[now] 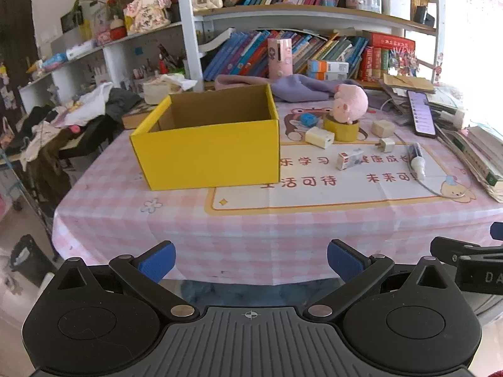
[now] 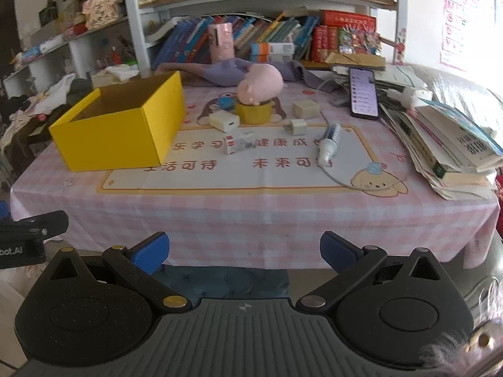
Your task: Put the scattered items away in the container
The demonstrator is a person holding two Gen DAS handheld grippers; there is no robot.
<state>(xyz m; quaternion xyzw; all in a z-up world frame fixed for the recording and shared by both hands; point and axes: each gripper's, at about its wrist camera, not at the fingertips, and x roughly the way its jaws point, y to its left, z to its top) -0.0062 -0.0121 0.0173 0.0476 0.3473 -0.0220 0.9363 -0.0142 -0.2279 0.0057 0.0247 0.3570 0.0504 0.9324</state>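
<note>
A yellow cardboard box stands open on the left of the pink checked table. To its right lie a pink plush pig on a yellow tape roll, a blue round thing, white chargers, a small white packet, a cream cube and a tube. My left gripper and right gripper both hang open and empty before the table's near edge, well short of all items.
A phone and a pile of books crowd the table's right side. Purple cloth lies at the back under a packed bookshelf. Clothes heap on a stand to the left. The printed mat lies in front of the items.
</note>
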